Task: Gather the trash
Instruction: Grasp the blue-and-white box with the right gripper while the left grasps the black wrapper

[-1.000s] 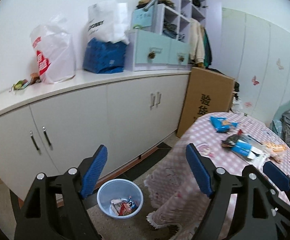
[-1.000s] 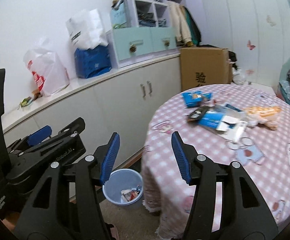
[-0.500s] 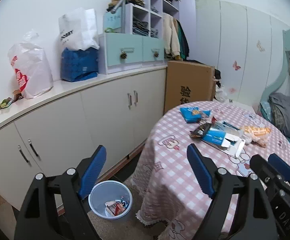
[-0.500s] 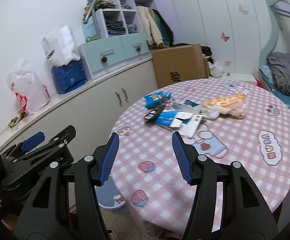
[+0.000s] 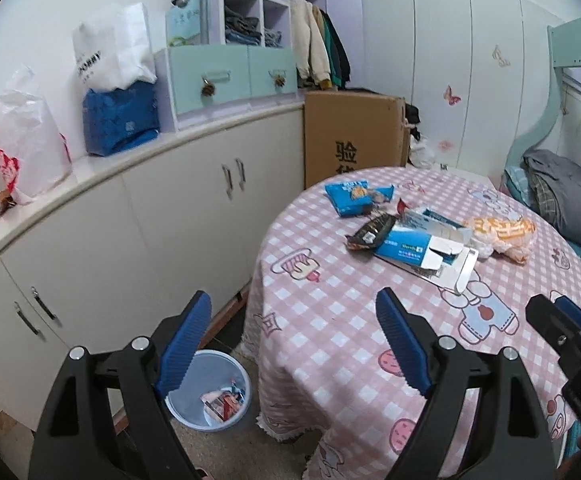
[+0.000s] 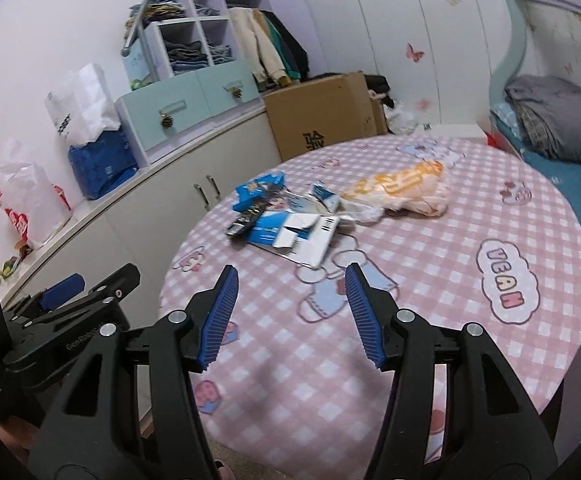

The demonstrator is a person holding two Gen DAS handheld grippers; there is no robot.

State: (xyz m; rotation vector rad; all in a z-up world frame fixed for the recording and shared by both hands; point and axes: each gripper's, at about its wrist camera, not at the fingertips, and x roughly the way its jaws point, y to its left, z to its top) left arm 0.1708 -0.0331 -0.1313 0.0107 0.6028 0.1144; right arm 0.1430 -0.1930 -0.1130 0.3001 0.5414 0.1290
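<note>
Trash lies on a round table with a pink checked cloth: a blue snack packet, a black wrapper, a flattened blue-and-white carton and an orange plastic bag. A blue-rimmed bin holding wrappers stands on the floor by the table. My left gripper is open and empty, near the table's left edge. My right gripper is open and empty, over the table short of the carton.
White cabinets run along the left wall, with plastic bags and a drawer unit on top. A cardboard box stands behind the table. A bed with grey bedding is at the right.
Both grippers have swung right and forward from the cabinet and bin toward the table. The trash pile now sits closer and more central. Both jaws stayed open.
</note>
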